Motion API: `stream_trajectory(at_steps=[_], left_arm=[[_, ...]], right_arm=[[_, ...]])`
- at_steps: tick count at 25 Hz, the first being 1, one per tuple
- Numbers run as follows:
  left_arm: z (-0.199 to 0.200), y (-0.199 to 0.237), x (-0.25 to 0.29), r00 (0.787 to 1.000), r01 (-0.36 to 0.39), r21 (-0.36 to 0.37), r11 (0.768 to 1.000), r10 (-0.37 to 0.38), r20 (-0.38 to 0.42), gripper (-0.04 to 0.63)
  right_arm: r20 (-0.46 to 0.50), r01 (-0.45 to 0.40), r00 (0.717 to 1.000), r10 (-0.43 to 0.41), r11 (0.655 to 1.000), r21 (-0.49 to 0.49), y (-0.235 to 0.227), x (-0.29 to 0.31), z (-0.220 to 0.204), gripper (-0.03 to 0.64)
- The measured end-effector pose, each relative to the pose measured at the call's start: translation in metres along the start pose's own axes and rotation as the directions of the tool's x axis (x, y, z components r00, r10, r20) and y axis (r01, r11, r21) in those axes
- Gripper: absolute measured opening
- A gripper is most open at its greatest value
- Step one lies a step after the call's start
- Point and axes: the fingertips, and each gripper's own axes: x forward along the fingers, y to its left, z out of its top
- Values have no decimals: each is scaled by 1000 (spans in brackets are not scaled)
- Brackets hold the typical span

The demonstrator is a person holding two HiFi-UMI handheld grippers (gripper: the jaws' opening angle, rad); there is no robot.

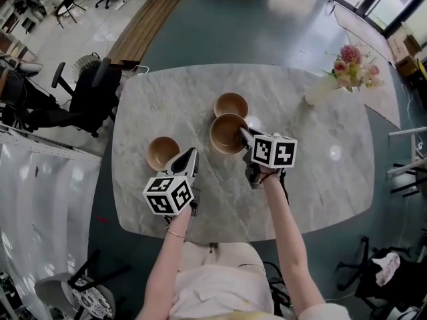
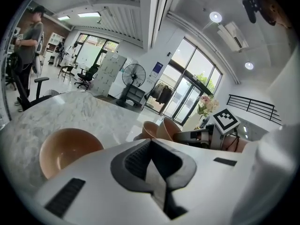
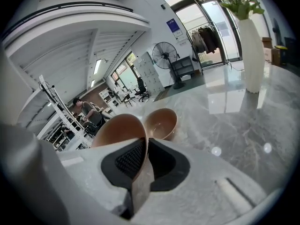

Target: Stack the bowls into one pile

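Three tan bowls are on or over the marble table [image 1: 313, 172]. One bowl [image 1: 163, 153] [image 2: 65, 150] sits at the left, just ahead of my left gripper [image 1: 192, 154] [image 2: 150, 142], whose jaws are shut with nothing between them. A second bowl [image 1: 231, 104] [image 3: 162, 121] [image 2: 148, 129] sits farther back. My right gripper [image 1: 243, 134] [image 3: 142, 142] is shut on the near rim of the third bowl [image 1: 227, 133] [image 3: 117, 128] [image 2: 171, 127], which is tilted beside the far bowl.
A white vase of pink flowers [image 1: 328, 87] [image 3: 251, 50] stands at the table's far right. A black office chair [image 1: 93, 93] is off the table's far left corner. A person [image 2: 29, 36] stands in the room beyond.
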Motion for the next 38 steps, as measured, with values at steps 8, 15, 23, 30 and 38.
stream_trajectory(at_steps=[8, 15, 23, 30, 38], left_arm=[[8, -5, 34, 1000, 17, 21, 1000, -16, -16, 0], [4, -3, 57, 999, 18, 19, 1000, -17, -43, 0], [-9, -4, 75, 996, 29, 16, 999, -28, -90, 0], [-15, -2, 81, 994, 28, 10, 1000, -27, -109, 0], [-17, 2, 83, 993, 22, 1, 1000, -21, -117, 0]], right_arm=[[63, 33, 997, -35, 999, 38, -20, 16, 33, 26], [115, 83, 989, -90, 994, 70, -40, 29, 56, 26], [97, 133, 986, -138, 990, 56, -54, 50, 62, 26], [89, 167, 982, -166, 986, -5, -58, 61, 67, 26], [46, 183, 983, -178, 967, -179, -48, 68, 64, 26]])
